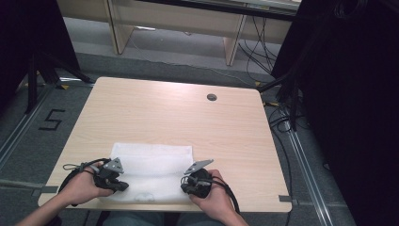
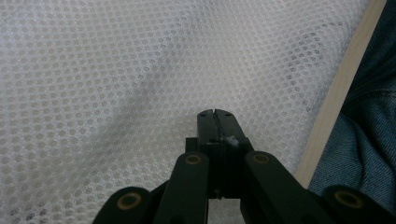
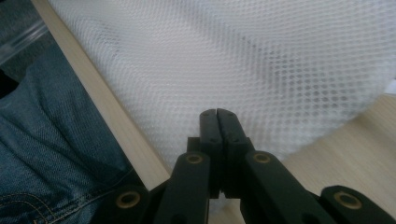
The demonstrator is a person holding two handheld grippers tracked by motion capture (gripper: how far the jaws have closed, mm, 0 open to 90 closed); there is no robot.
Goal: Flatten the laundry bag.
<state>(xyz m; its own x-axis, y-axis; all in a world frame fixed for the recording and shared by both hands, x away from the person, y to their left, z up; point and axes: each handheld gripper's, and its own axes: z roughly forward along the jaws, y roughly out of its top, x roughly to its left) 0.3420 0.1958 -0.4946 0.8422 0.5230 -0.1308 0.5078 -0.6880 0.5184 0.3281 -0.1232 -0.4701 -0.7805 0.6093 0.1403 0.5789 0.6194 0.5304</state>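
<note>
A white mesh cloth (image 1: 151, 167) lies flat on the near part of the wooden table (image 1: 164, 113). My left gripper (image 1: 123, 185) rests at the cloth's near left corner, held in a hand. My right gripper (image 1: 185, 187) rests at its near right corner. In the left gripper view the jaws (image 2: 215, 112) are shut, low over the mesh cloth (image 2: 140, 70), with a small white fleck at their seam. In the right gripper view the jaws (image 3: 217, 111) are shut above the mesh cloth (image 3: 261, 60), close to its edge. I cannot tell whether either pinches the cloth.
The table's near edge (image 2: 336, 107) (image 3: 107, 116) runs just behind both grippers, with the person's jeans (image 3: 46, 140) below it. A round cable hole (image 1: 211, 97) sits at the table's far right. Dark curtains, a stand and cables flank the table.
</note>
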